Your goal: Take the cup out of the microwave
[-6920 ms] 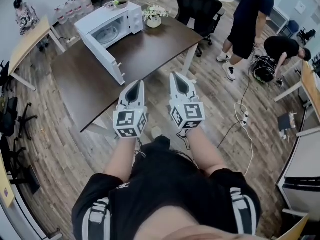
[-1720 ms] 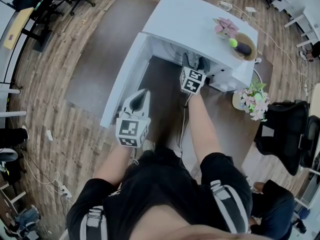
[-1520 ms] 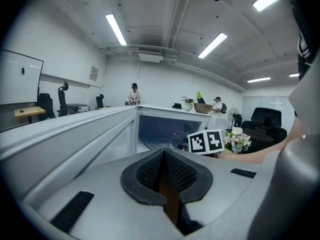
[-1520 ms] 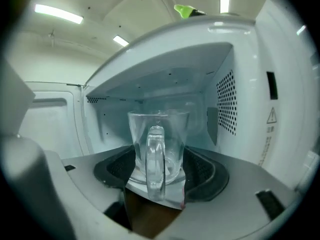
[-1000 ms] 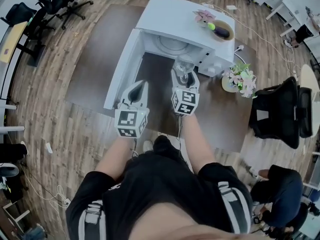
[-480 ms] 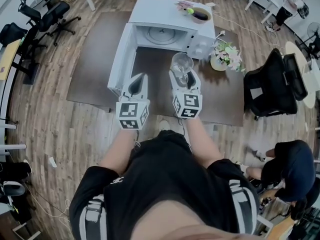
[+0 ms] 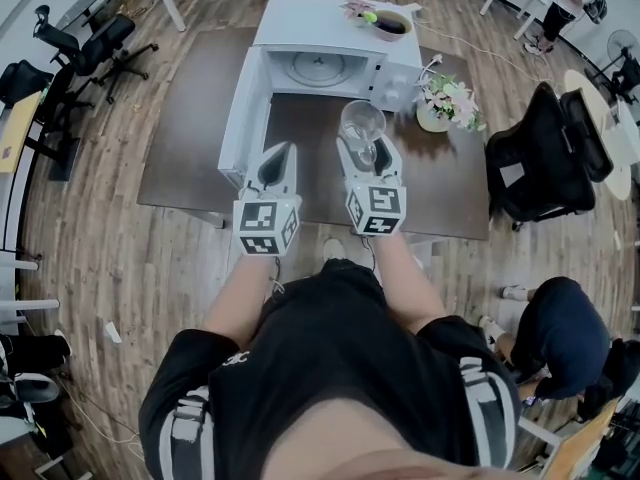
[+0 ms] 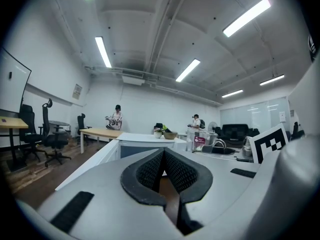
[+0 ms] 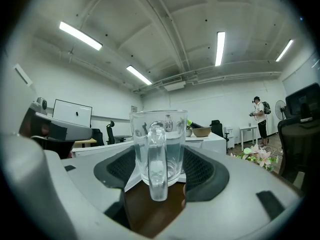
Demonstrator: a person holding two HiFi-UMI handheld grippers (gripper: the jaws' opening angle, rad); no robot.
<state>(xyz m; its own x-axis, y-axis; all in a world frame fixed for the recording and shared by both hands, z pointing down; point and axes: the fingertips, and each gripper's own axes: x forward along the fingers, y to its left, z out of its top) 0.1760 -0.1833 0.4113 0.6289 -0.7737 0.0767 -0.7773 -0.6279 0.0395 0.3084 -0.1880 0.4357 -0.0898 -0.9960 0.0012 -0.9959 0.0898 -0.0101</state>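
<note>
A clear glass cup [image 7: 362, 126] with a handle is out of the microwave [image 7: 333, 30], held above the dark brown table [image 7: 450, 198] in front of the open cavity. My right gripper [image 7: 364, 146] is shut on it. In the right gripper view the cup [image 9: 159, 134] stands upright between the black pads [image 9: 202, 171], handle toward the camera. The microwave door [image 7: 243, 118] hangs open to the left. My left gripper [image 7: 281, 153] is beside the right one, near the door. Its pads [image 8: 150, 171] meet with nothing between them.
A bowl [image 7: 388, 25] and small flowers sit on top of the microwave. A flower pot [image 7: 445, 98] stands on the table right of it. A black office chair [image 7: 545, 153] is at the table's right side, and a person [image 7: 560, 328] bends down at lower right.
The right gripper has drawn the cup out of the microwave cavity and back toward me. Both grippers have pulled away from the microwave, which now sits farther off in view.
</note>
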